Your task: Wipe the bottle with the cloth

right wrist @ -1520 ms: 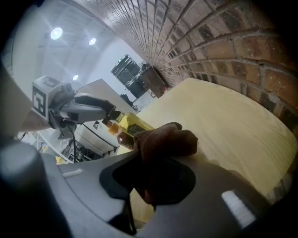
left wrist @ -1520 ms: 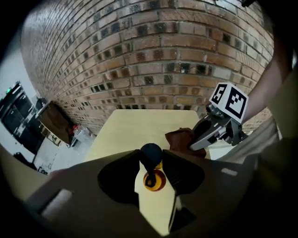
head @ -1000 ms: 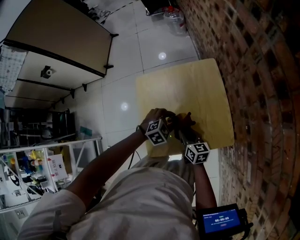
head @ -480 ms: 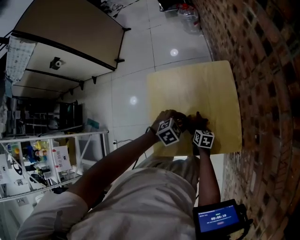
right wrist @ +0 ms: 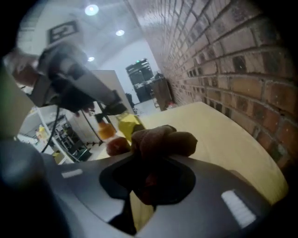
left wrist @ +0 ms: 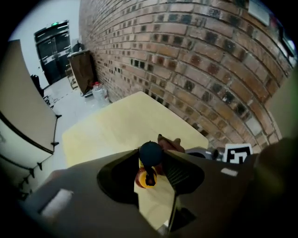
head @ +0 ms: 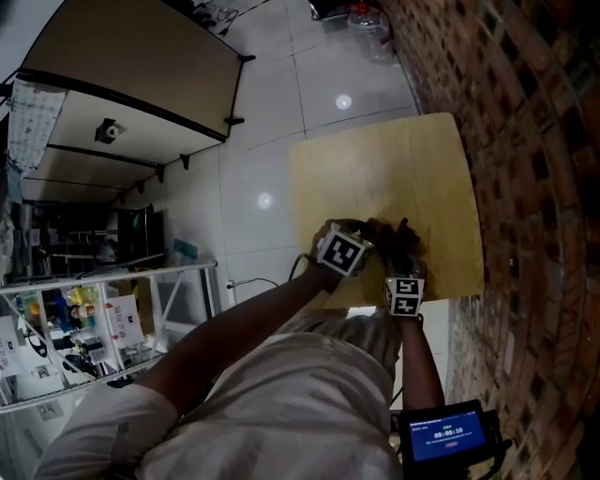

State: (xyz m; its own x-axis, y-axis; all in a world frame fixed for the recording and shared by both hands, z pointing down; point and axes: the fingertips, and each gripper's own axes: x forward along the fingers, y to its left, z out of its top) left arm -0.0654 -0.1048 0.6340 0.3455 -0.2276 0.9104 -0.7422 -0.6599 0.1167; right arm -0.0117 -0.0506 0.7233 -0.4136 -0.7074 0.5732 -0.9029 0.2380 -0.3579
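Note:
A small bottle (left wrist: 150,152) with a dark cap and an orange and yellow body hangs over the near part of the yellow wooden table (head: 375,159). My left gripper (left wrist: 151,166) is shut on it just below the cap. My right gripper (right wrist: 156,162) is shut on a bunched brown cloth (right wrist: 163,138), which lies against the bottle's side (right wrist: 126,124). In the head view both marker cubes, left (head: 339,251) and right (head: 403,295), sit close together at the table's near edge. There the hands hide the bottle, and the cloth (head: 386,232) shows only as a dark lump.
A brick wall (head: 525,141) runs along the table's right side. A large water jug (head: 366,19) stands on the tiled floor beyond the table. A wire shelf (head: 84,319) with packages and another beige table (head: 131,56) are on the left. A small screen (head: 442,437) shows at the bottom.
The right gripper's cube has slid back toward the table's near edge, below the left one. The left gripper has kept its hold on the bottle and edged slightly forward.

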